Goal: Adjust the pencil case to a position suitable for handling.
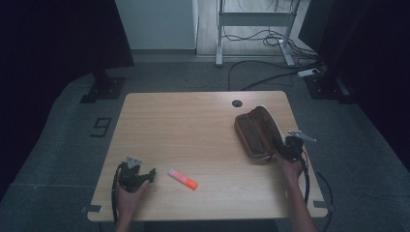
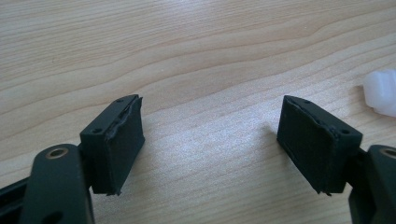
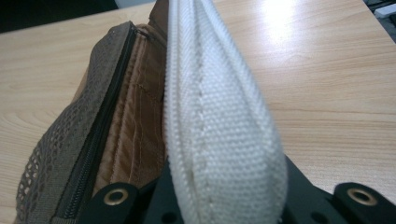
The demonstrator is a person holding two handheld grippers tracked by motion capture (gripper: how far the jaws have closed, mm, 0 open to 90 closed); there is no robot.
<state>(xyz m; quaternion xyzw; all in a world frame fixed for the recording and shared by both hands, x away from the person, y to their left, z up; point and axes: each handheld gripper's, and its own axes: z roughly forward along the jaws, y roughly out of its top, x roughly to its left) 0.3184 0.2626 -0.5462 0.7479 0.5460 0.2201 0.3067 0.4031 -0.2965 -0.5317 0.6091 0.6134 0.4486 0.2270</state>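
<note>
Wooden table (image 1: 193,125) on grey carpet: left hand-held gripper (image 1: 145,177) apart, right hand-held gripper (image 1: 285,147) clamped on pouch (image 1: 256,131).

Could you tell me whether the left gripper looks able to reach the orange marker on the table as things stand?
Probably yes: the left gripper stands open beside the orange marker, with bare table between them.
</note>
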